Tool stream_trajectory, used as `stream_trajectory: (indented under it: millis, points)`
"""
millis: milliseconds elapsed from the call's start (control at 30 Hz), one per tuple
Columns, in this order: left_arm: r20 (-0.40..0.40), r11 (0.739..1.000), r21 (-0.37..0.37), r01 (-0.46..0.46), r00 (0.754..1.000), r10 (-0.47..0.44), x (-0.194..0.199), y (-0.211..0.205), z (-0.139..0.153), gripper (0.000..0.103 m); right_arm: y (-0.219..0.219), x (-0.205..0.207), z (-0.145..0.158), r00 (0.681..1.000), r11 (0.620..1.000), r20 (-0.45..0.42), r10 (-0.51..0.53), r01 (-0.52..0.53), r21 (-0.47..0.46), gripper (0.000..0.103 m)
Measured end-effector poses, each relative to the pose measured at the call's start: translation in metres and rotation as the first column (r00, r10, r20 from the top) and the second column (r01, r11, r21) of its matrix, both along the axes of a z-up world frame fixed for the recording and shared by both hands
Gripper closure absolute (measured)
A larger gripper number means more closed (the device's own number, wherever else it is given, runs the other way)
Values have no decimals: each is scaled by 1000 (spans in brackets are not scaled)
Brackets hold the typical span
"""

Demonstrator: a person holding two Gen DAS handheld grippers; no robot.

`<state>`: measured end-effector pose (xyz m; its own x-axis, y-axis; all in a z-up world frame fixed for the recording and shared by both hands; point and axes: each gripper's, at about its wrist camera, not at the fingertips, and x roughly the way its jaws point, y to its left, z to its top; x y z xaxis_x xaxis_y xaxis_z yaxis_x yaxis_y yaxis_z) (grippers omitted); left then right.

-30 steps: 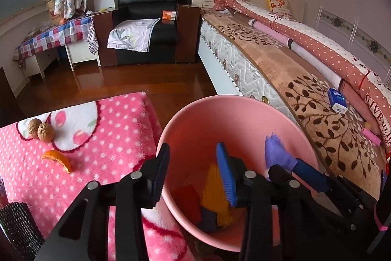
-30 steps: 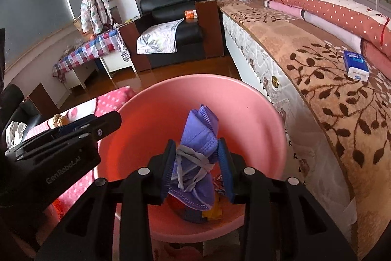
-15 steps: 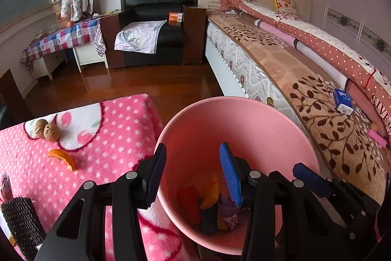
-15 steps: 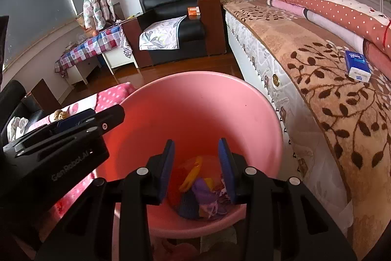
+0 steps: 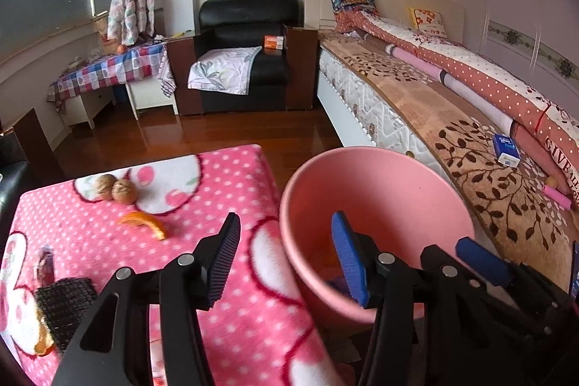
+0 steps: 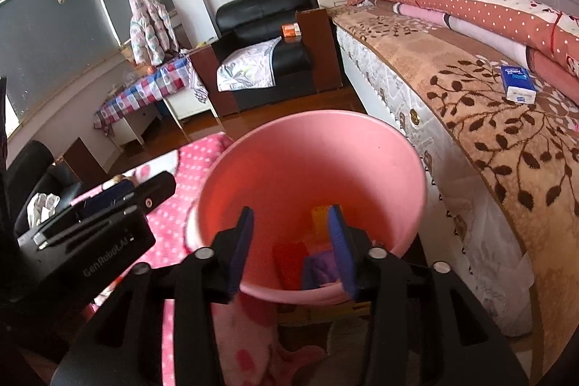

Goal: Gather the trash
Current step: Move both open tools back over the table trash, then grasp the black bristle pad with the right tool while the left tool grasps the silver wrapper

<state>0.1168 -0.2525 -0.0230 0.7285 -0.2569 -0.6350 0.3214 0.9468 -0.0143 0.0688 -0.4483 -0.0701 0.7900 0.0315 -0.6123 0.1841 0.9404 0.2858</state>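
Right claw (image 6: 289,241), now released and empty: mask, apparently the purple item (image 6: 320,268), dropped into bin (image 6: 398,147); peel (image 5: 144,223) left uncollected.

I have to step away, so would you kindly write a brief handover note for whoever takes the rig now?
Left tongs: open, empty, straddling the pink bin rim beside the pink blanket.
Right tongs: open, empty, over the bin.
Done: purple mask and some wrappers lie in the bin.
Left: orange peel, two walnuts, black mesh piece on the blanket.
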Motion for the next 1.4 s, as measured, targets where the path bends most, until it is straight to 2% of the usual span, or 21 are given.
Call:
stream_trajectory:
  millis: [367,633,1233,1400]
  points:
    - [37,995,-40,-90,995,91,-13,72,10,48,65,-11,20,993,994,73,88,-83,-66,57]
    - [51,986,-32,-163,985,164,-24,121,7,48,114,-19,25,982,982,95,161,-150,-111,57]
    - [40,976,8,-220,975,219,-37,188,-15,48,163,-18,9,971,970,53,233,-227,-91,57]
    - [54,973,24,-230,972,229,-45,226,-13,48,170,-17,3,962,961,42,268,-265,-76,57]
